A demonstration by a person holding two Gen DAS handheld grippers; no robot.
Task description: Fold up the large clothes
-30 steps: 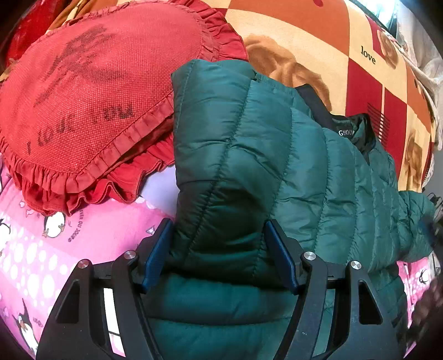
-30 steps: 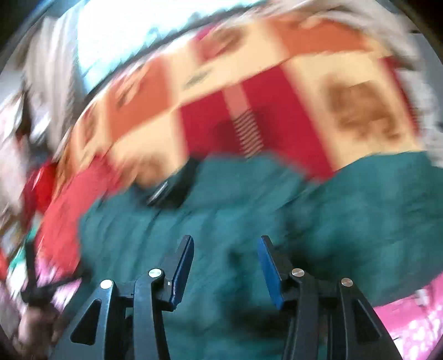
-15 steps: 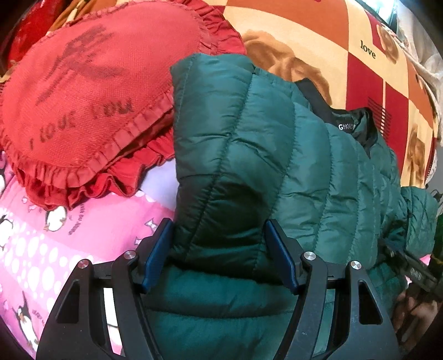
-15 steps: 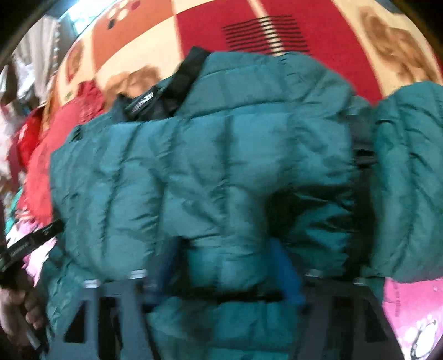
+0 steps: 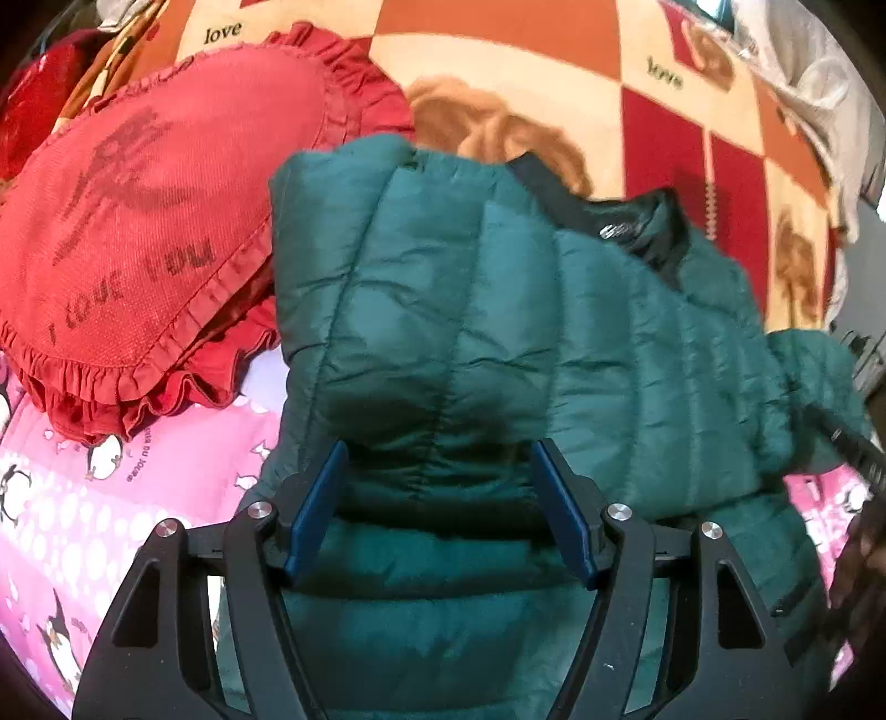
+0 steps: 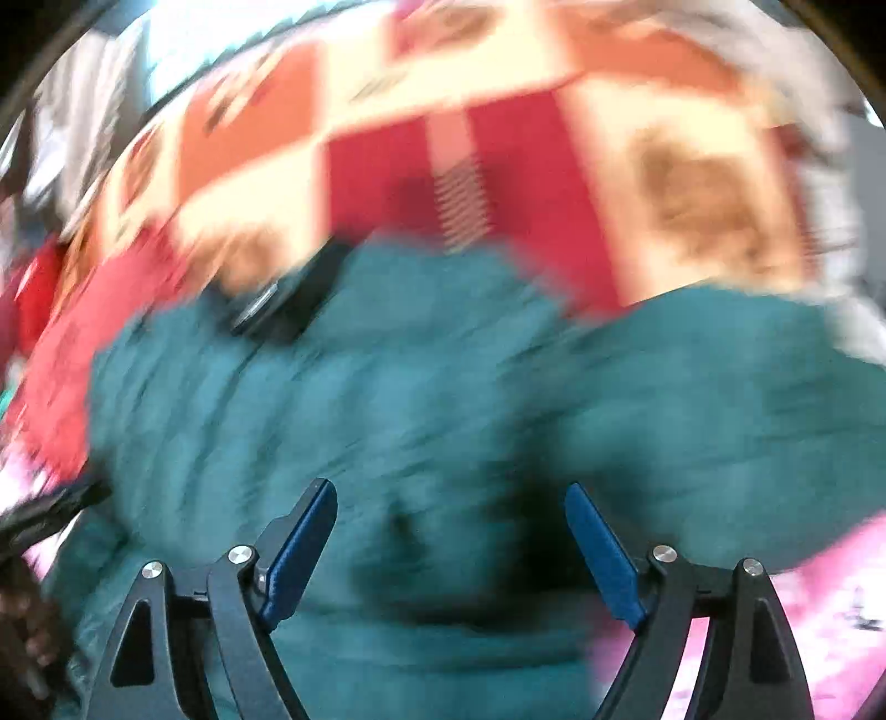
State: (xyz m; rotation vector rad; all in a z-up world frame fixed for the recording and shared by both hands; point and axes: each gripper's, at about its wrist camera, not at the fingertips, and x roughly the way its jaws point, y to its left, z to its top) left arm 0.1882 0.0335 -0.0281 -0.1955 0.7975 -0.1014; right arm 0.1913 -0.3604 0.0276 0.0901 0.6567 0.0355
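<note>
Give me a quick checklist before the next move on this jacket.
1. Left gripper on the jacket: ok, a folded bulge sits between its fingers.
2. Right gripper free: ok, jaws wide apart above the jacket.
3. Right view sharp enough to aim: not ok, blurred.
4. Collar tucked in: not ok, it shows at the top edge.
5. Pillow clear of the jacket: not ok, their edges meet.
6. Fold lying flat: cannot tell.

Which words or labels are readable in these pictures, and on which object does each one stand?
"love": checkered blanket, printed at upper left and again at upper right.
"I LOVE YOU": red ruffled pillow, dark lettering.
Small text beside a penguin: pink penguin sheet, too small to read.
White label: black collar of the green puffer jacket, blurred.
Right wrist view: motion-blurred, nothing readable.
</note>
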